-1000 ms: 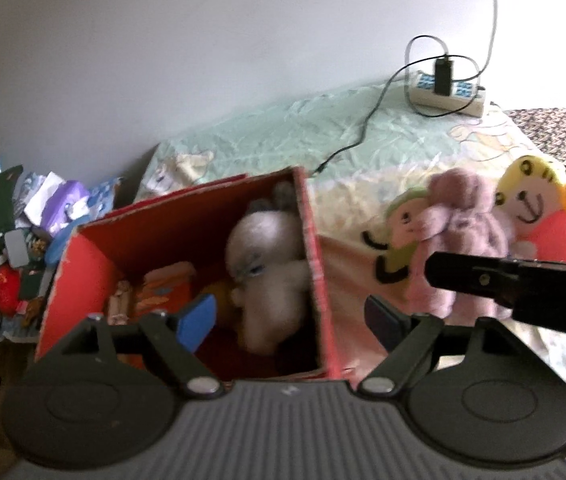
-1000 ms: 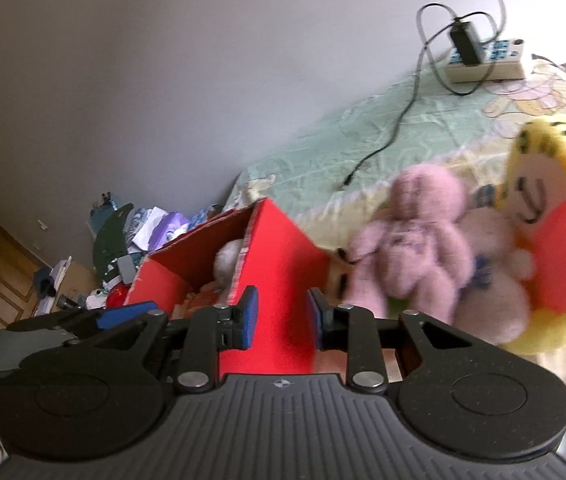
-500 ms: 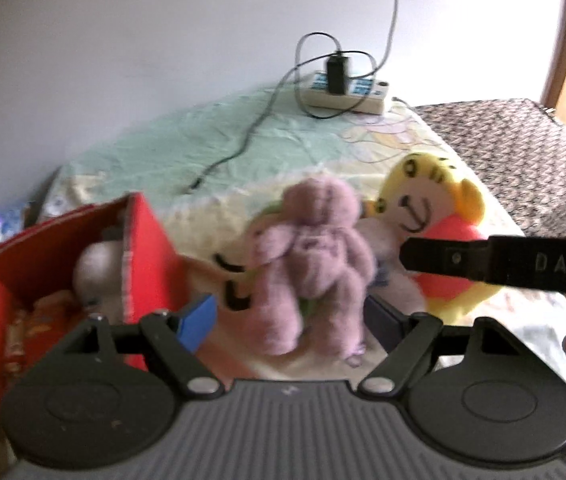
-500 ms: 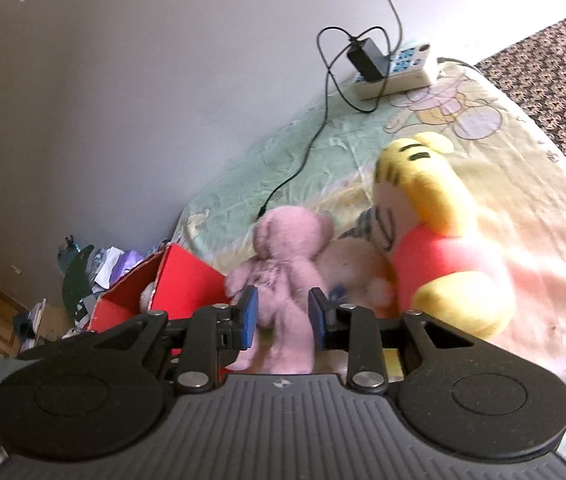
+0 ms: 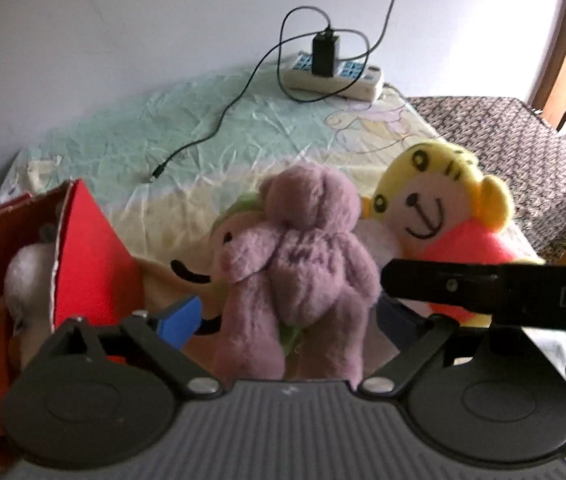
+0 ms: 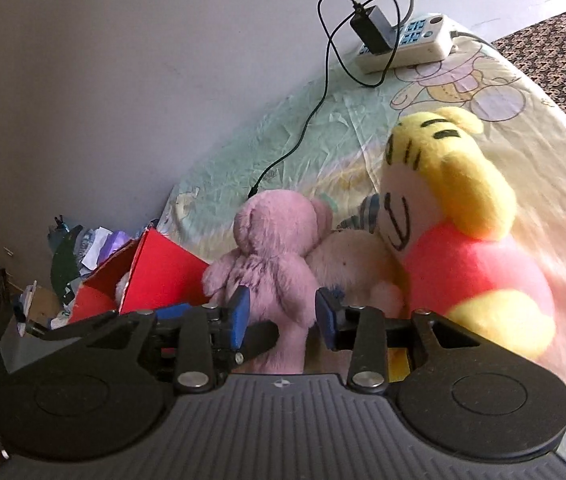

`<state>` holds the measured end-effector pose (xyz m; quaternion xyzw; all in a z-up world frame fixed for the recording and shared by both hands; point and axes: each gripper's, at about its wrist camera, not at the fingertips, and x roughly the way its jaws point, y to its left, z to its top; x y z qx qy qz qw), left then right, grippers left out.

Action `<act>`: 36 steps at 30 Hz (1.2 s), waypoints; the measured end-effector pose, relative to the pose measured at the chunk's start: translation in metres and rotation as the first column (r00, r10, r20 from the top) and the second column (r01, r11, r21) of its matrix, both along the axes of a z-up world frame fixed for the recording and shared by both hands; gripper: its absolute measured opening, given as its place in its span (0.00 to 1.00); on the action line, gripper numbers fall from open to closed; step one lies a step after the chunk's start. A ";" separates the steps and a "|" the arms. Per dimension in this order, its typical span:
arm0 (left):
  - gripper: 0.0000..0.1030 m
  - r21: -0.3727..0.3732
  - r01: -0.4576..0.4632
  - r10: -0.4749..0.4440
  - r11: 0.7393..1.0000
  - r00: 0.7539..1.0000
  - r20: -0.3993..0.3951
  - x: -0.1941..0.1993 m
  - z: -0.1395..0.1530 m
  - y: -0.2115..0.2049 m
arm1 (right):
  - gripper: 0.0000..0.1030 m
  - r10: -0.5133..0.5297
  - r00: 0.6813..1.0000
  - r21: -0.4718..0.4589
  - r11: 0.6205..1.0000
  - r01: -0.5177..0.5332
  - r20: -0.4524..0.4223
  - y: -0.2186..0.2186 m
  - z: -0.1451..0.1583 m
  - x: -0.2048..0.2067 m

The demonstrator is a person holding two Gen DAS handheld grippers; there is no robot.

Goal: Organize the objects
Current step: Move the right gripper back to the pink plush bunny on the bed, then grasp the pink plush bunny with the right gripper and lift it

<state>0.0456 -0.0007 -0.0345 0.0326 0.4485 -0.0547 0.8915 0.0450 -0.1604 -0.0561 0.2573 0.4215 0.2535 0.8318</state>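
A pink plush bear (image 5: pixel 303 268) sits on the bed between the wide-open fingers of my left gripper (image 5: pixel 287 320), apart from both pads. In the right wrist view the same bear (image 6: pixel 275 264) stands between the blue pads of my right gripper (image 6: pixel 283 314), which is open. A yellow tiger plush in a red shirt (image 5: pixel 439 220) leans beside the bear, also in the right wrist view (image 6: pixel 455 224). A red box (image 5: pixel 83 264) at the left holds a grey plush (image 5: pixel 27 280) and other toys. A green-headed plush (image 5: pixel 239 224) lies behind the bear.
A white power strip (image 5: pixel 335 74) with a black charger and cable lies at the far edge of the bed by the wall. A patterned dark mattress (image 5: pixel 523 152) extends to the right. Clutter (image 6: pixel 83 248) is piled on the floor left of the box.
Both grippers swung right from the red box to the plush toys and closed in on the pink bear. The right gripper opened from nearly shut.
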 end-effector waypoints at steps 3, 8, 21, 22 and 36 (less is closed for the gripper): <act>0.92 -0.018 0.004 -0.005 1.000 1.000 -0.016 0.006 -0.005 0.004 | 0.39 0.000 1.000 -0.014 1.000 0.000 -0.008 0.006 -0.006 0.011; 0.90 -0.027 0.015 -0.016 1.000 0.999 -0.038 0.015 -0.014 0.008 | 0.45 0.020 1.000 -0.018 1.000 -0.021 -0.022 0.016 -0.018 0.023; 0.74 -0.063 0.040 -0.044 0.997 0.997 -0.065 0.028 -0.025 0.008 | 0.49 0.071 0.997 0.046 0.996 -0.071 -0.001 0.024 -0.021 0.034; 0.74 -0.062 0.040 -0.044 0.997 0.997 -0.064 0.028 -0.024 0.008 | 0.47 0.082 0.997 0.032 0.996 -0.082 0.007 0.024 -0.019 0.032; 0.72 -0.101 0.050 -0.054 0.994 0.998 -0.032 -0.009 -0.003 0.008 | 0.22 0.110 0.994 0.012 0.994 -0.110 0.020 0.010 -0.004 -0.002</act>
